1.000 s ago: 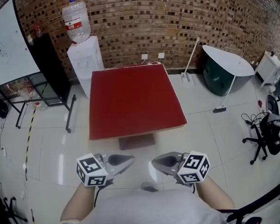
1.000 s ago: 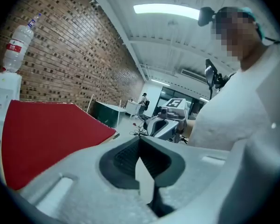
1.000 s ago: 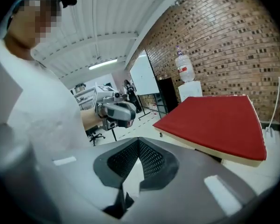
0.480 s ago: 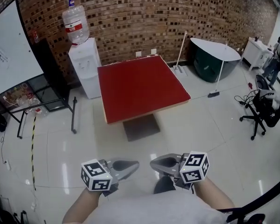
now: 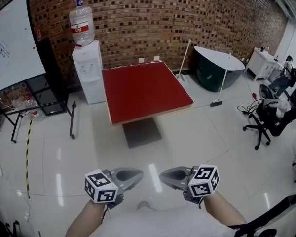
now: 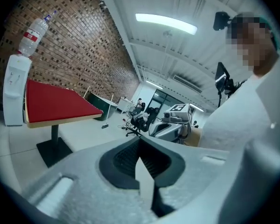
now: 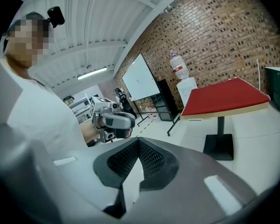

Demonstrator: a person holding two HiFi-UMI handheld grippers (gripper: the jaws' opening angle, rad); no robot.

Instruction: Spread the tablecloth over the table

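We hold the left tool point(image 5: 137, 173) and right tool point(image 5: 164, 174) pressed together, empty; the square tablecloth point(image 5: 143, 90) lies flat on the counter point(image 5: 140, 132), near edge rising rightward

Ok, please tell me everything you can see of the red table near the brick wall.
The table is square, with a flat red top and a pale, wood-like edge under the red. One thin dark post carries it on a flat dark square base on the glossy white floor. Nothing lies on it. It stands upright near the brick wall, close beside the water dispenser; whether they touch I cannot tell.
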